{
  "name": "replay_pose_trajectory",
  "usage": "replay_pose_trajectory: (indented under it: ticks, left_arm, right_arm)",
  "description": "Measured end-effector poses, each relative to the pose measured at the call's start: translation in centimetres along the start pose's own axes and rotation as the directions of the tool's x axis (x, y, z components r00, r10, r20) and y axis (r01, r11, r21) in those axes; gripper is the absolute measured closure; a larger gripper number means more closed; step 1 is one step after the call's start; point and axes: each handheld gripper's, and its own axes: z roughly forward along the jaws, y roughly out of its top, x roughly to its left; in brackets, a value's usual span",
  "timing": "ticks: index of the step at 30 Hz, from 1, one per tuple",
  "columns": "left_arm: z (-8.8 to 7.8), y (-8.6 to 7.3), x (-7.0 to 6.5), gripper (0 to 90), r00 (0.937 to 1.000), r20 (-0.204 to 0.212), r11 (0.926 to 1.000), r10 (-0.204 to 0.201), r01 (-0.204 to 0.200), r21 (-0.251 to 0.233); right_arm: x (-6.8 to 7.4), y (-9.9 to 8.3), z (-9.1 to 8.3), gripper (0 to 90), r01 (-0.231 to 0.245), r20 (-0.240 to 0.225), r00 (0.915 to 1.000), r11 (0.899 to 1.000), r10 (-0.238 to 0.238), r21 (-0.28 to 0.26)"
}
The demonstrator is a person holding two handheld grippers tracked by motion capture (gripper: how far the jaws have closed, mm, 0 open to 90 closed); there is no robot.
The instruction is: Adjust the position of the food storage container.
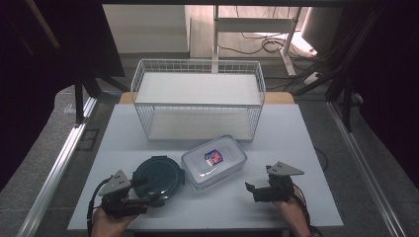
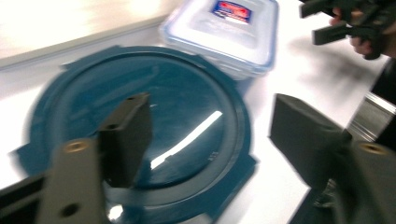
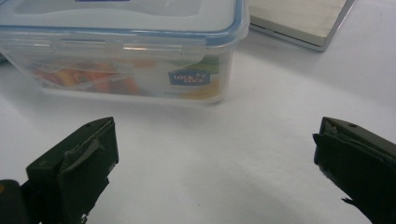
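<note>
The left gripper (image 1: 140, 191), jaws spread with nothing pinched, hovered over the round dark-blue container (image 1: 159, 176) at the counter's (image 1: 296, 148) near left, positioned to grasp its smooth glossy lid. The right gripper (image 1: 253, 190), jaws spread, faced the clear rectangular container (image 1: 213, 160), just right.
</note>
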Motion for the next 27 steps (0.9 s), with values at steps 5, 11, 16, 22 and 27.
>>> replay_pose_trajectory:
  ticks: [5,11,16,22,27]
  left_arm:
    - [1.5,0.2,-1.5,59.4,0.9985,0.053,0.9995,0.012,-0.014,0.03]
    - [3.7,0.4,-2.9,88.1,0.9954,0.092,0.997,0.027,-0.033,0.07]
    - [5.6,0.1,-3.4,90.0,0.9956,0.084,0.9847,0.041,-0.054,0.166]
    - [6.0,0.1,-3.2,90.0,0.9952,0.096,0.9837,0.018,-0.035,0.177]
    - [5.9,0.1,-2.6,90.0,0.9943,0.107,0.9833,0.007,-0.026,0.18]
  right_arm:
    - [0.0,0.0,0.1,0.0,0.005,-0.002,1.0,1.0,-0.005,0.006]
    - [0.1,-0.1,0.3,0.0,0.009,-0.012,0.9999,1.0,-0.008,0.027]
    - [0.2,-0.2,0.5,0.0,0.016,-0.017,0.9997,0.999,-0.015,0.049]
    - [0.3,-0.3,0.7,0.0,0.018,-0.029,0.9995,0.997,-0.017,0.07]
    - [0.3,-0.4,0.7,0.0,0.019,-0.031,0.9994,0.997,-0.016,0.078]
